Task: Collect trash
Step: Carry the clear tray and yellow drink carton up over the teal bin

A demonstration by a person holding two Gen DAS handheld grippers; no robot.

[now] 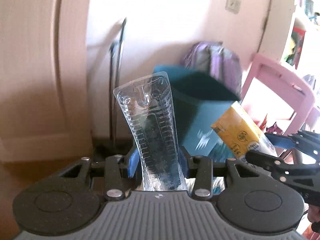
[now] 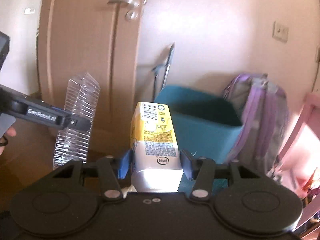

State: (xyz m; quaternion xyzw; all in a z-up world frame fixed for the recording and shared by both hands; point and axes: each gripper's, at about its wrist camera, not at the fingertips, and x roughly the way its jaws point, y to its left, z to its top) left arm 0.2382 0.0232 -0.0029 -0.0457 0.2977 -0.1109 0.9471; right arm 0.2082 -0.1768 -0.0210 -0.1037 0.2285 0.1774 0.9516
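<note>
Two pieces of trash are up in the air with you, one in each hand. Your left tongs [image 1: 158, 160] are clenched on a clear plastic tray [image 1: 151, 124], a ribbed, crinkled piece of packaging that stands upright between the blue pads [image 1: 133, 163] and rises well past their tips. Your right tongs [image 2: 155, 163] grip a yellow drink carton [image 2: 155, 132] near its silver lower end, with the barcode end pointing away from you; the blue pads sit against its two sides.

From the left wrist view, the carton shows at the right, tilted, with the right tongs' black frame beneath it. From the right wrist view, the tray hangs at the left, held by the left tongs, and a bit of your hand [image 2: 9, 133] shows at the frame's edge.

Ahead of both items stands a teal bin [image 2: 202, 124], open at the top and dark inside. A purple backpack [image 2: 260, 116] leans just beside its right side, against the wall. A pink chair [image 1: 280, 92] stands further right. A wooden door [image 2: 90, 46] with a metal handle [image 2: 126, 2] fills the left background, and a folded dark frame [image 2: 166, 68] leans on the wall behind the bin.
</note>
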